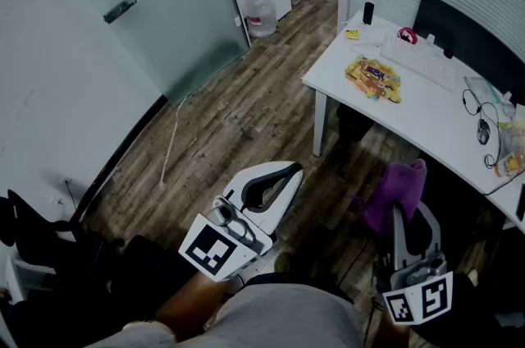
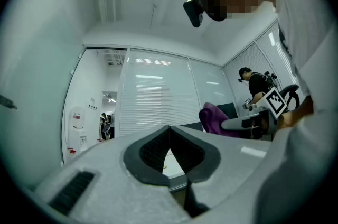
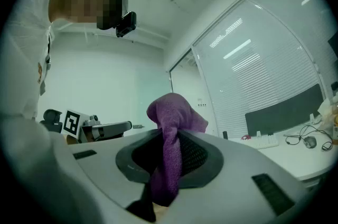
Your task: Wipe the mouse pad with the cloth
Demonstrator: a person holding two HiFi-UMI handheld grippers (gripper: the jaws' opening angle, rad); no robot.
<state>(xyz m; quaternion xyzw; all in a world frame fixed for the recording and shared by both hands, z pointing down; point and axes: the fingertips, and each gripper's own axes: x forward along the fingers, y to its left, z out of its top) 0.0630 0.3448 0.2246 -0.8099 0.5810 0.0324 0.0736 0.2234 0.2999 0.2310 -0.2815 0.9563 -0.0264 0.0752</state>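
Note:
A purple cloth [image 1: 398, 189] sticks up out of my right gripper [image 1: 407, 207], which is shut on it low at the right of the head view. In the right gripper view the cloth [image 3: 171, 112] is pinched between the pads and bunches above the right gripper [image 3: 169, 136]. My left gripper [image 1: 292, 169] is shut with nothing in it and points toward the white desk [image 1: 426, 104]. Both grippers hang over the wooden floor, well short of the desk. I cannot make out a mouse pad on the desk. In the left gripper view the cloth [image 2: 214, 117] shows beyond the left gripper [image 2: 169, 130].
On the desk lie a white keyboard [image 1: 418, 59], a yellow snack packet [image 1: 373, 78], a wired mouse [image 1: 483, 133] and a dark monitor [image 1: 467, 38]. A frosted glass wall [image 1: 156, 2] stands left, water bottles [image 1: 261, 14] behind. Another person [image 2: 256, 85] stands far off.

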